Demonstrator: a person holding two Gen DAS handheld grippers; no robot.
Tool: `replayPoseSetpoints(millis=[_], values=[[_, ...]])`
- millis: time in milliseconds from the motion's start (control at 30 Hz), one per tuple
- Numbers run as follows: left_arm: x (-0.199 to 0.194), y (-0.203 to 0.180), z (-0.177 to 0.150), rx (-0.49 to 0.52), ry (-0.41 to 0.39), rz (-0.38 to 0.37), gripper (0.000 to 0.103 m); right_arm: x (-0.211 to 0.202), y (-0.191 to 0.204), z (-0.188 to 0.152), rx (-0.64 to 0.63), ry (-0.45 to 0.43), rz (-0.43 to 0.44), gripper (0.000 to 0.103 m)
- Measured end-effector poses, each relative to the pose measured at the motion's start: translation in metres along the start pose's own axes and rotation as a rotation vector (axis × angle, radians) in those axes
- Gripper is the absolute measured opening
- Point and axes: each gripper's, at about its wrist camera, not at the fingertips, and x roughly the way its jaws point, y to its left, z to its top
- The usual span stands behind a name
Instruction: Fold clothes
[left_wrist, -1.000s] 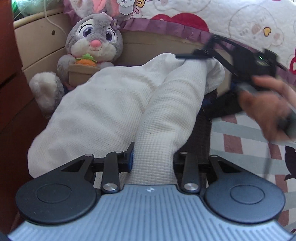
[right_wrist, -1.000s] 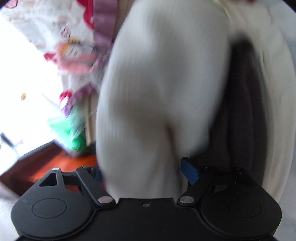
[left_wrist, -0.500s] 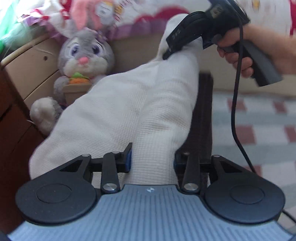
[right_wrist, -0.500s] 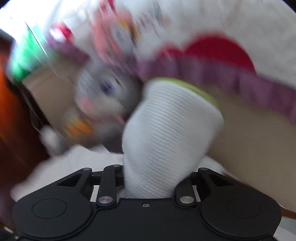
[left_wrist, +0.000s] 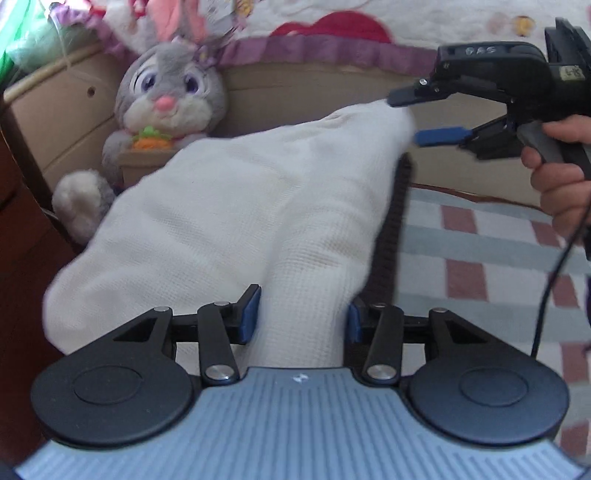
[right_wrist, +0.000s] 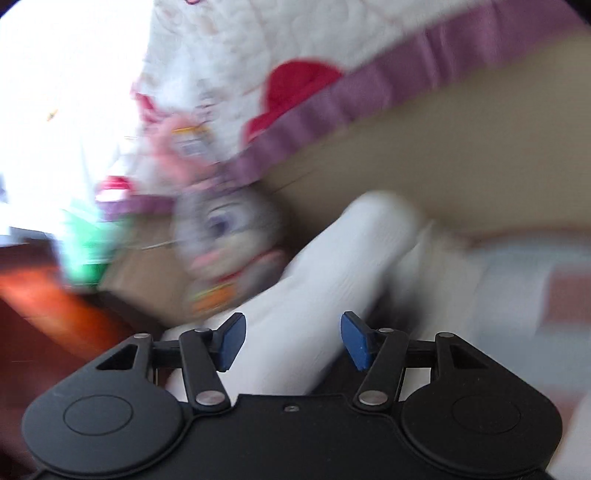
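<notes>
1. Where the left wrist view looks along its own fingers, the left gripper (left_wrist: 301, 319) has a bunched fold of the white waffle-knit garment (left_wrist: 236, 206) between its blue pads, which press its sides; these jaws have just been opening a little
2. The garment stretches away from it across the bed (left_wrist: 498, 254), over a dark garment (left_wrist: 391, 236), toward the headboard end
3. At the upper right, the right gripper (left_wrist: 424, 116), held by a hand (left_wrist: 557, 177), has its jaws apart, just off the garment's far tip
4. A plush rabbit (left_wrist: 166, 107) sits at the bed's far left corner
5. In the blurred right wrist view, the right gripper (right_wrist: 291, 339) shows jaws spread, having just opened, the white garment (right_wrist: 332, 277) lying beyond and below them, not pinched
</notes>
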Motion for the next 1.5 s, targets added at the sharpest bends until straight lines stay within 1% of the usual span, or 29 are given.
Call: replayPoseSetpoints(millis=[33,67,100,133,167,200,233,267,333,367,433,500,533,567,600,633,700,767,800,833,867,900,933,1000,1033,1100,1267,1400,1500], values=[[-0.013,0.004,-0.004,-0.035,-0.036,-0.019,0.053,-0.009,0.0,-0.011,0.022,0.024,0.071,0.069],[-0.026,0.007,-0.008,-0.071,-0.072,-0.038,0.057,-0.017,0.001,-0.021,0.038,0.046,0.129,0.07],[-0.038,0.011,-0.012,-0.106,-0.107,-0.057,0.067,-0.014,0.007,-0.031,0.007,0.064,0.097,0.07],[-0.051,0.014,-0.016,-0.141,-0.143,-0.076,0.071,-0.008,0.011,-0.038,-0.033,0.082,0.053,0.073],[-0.058,0.018,-0.018,-0.169,-0.162,-0.076,0.071,0.002,0.013,-0.042,-0.064,0.105,0.005,0.076],[-0.052,0.023,-0.018,-0.18,-0.146,-0.037,0.071,0.012,0.014,-0.046,-0.093,0.124,-0.04,0.076],[-0.043,0.027,-0.019,-0.185,-0.113,-0.009,0.071,0.02,0.013,-0.048,-0.114,0.11,-0.075,0.075],[-0.03,0.03,-0.023,-0.177,-0.043,-0.002,0.069,0.028,0.012,-0.049,-0.139,0.092,-0.109,0.058],[-0.006,0.034,-0.03,-0.157,0.08,0.01,0.063,0.037,0.011,-0.05,-0.239,0.008,-0.151,0.031],[-0.002,0.031,-0.035,-0.135,0.098,0.018,0.063,0.043,0.014,-0.048,-0.287,-0.005,-0.174,0.028],[0.0,0.026,-0.041,-0.103,0.107,0.032,0.063,0.054,0.019,-0.045,-0.382,-0.033,-0.22,0.028],[-0.003,0.025,-0.042,-0.107,0.106,0.043,0.063,0.05,0.022,-0.04,-0.439,-0.076,-0.258,0.029],[-0.004,0.025,-0.042,-0.116,0.106,0.048,0.064,0.046,0.021,-0.035,-0.435,-0.093,-0.279,0.035],[-0.006,0.024,-0.042,-0.123,0.106,0.054,0.064,0.041,0.02,-0.031,-0.432,-0.11,-0.299,0.045],[-0.01,0.021,-0.043,-0.129,0.102,0.065,0.064,0.034,0.02,-0.028,-0.433,-0.12,-0.32,0.049],[-0.015,0.019,-0.044,-0.135,0.098,0.076,0.064,0.027,0.019,-0.026,-0.436,-0.13,-0.34,0.051],[-0.024,0.014,-0.046,-0.148,0.09,0.097,0.064,0.005,0.021,-0.029,-0.462,-0.153,-0.382,0.051],[-0.032,0.003,-0.049,-0.173,0.078,0.133,0.067,-0.018,0.021,-0.031,-0.484,-0.169,-0.416,0.051],[-0.036,-0.004,-0.051,-0.189,0.07,0.154,0.068,-0.03,0.021,-0.035,-0.486,-0.164,-0.386,0.051],[-0.039,-0.011,-0.053,-0.205,0.063,0.176,0.074,-0.042,0.02,-0.038,-0.488,-0.16,-0.356,0.052],[-0.043,-0.018,-0.054,-0.222,0.058,0.188,0.077,-0.055,0.019,-0.041,-0.489,-0.156,-0.326,0.053],[-0.045,-0.025,-0.056,-0.24,0.06,0.182,0.08,-0.067,0.018,-0.044,-0.491,-0.152,-0.297,0.053],[-0.048,-0.03,-0.057,-0.263,0.063,0.173,0.08,-0.079,0.018,-0.048,-0.495,-0.151,-0.271,0.054],[-0.055,-0.039,-0.058,-0.286,0.067,0.156,0.081,-0.098,0.022,-0.062,-0.534,-0.187,-0.27,0.06],[-0.058,-0.043,-0.058,-0.289,0.068,0.148,0.081,-0.104,0.024,-0.068,-0.559,-0.183,-0.269,0.062],[-0.064,-0.053,-0.057,-0.284,0.067,0.138,0.081,-0.115,0.028,-0.079,-0.606,-0.173,-0.267,0.062],[-0.073,-0.075,-0.06,-0.293,0.098,0.124,0.081,-0.138,0.027,-0.097,-0.605,-0.105,-0.239,0.062],[-0.081,-0.094,-0.071,-0.288,0.108,0.156,0.092,-0.153,0.023,-0.118,-0.62,-0.042,-0.271,0.062],[-0.088,-0.107,-0.079,-0.287,0.146,0.149,0.094,-0.164,0.023,-0.134,-0.629,0.019,-0.295,0.062]])
